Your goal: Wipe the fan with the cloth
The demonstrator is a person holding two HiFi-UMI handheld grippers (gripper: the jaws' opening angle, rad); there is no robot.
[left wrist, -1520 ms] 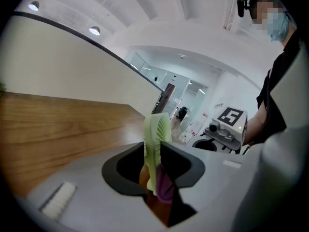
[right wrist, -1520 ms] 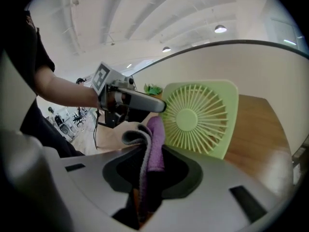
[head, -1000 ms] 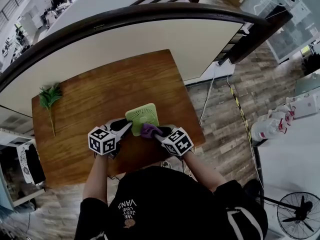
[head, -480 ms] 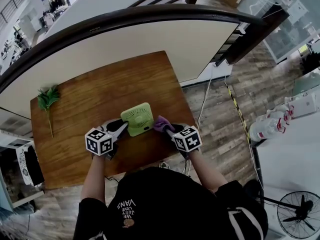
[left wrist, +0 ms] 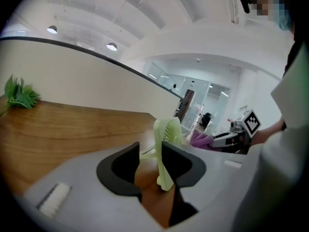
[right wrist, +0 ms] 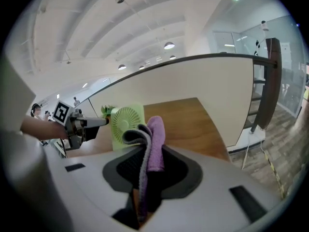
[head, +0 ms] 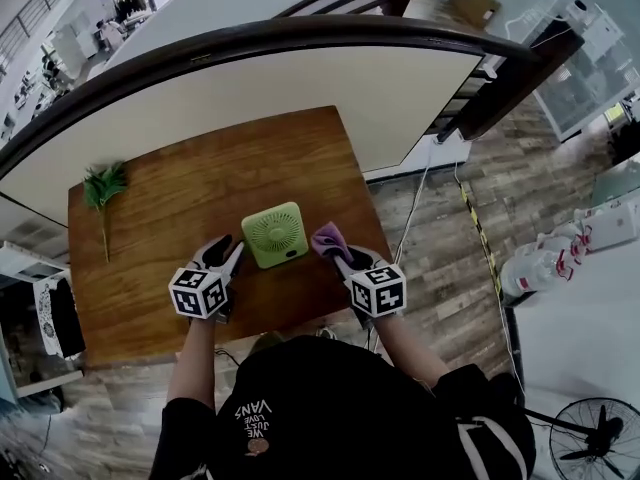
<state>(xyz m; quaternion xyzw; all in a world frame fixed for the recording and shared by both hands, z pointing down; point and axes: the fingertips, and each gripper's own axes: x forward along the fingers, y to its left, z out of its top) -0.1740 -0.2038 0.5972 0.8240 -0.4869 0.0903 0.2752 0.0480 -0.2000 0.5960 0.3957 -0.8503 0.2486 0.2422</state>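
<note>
- My left gripper (head: 236, 255) has just been opening its jaws; they now stand spread, with the small green fan's (head: 274, 234) edge in the gap (no squeeze on it).
- My right gripper (head: 335, 251) pinches the purple cloth (head: 326, 237), just beside the fan.
- The fan stands upright on the wooden table (head: 180, 198), near its front edge.

The left gripper view's edge cuts off the plant (left wrist: 18, 93). In the right gripper view the fan (right wrist: 126, 123) hides most of it, and the cloth (right wrist: 154, 139) disappears downward between the jaws of the right gripper (right wrist: 147, 162).
</note>
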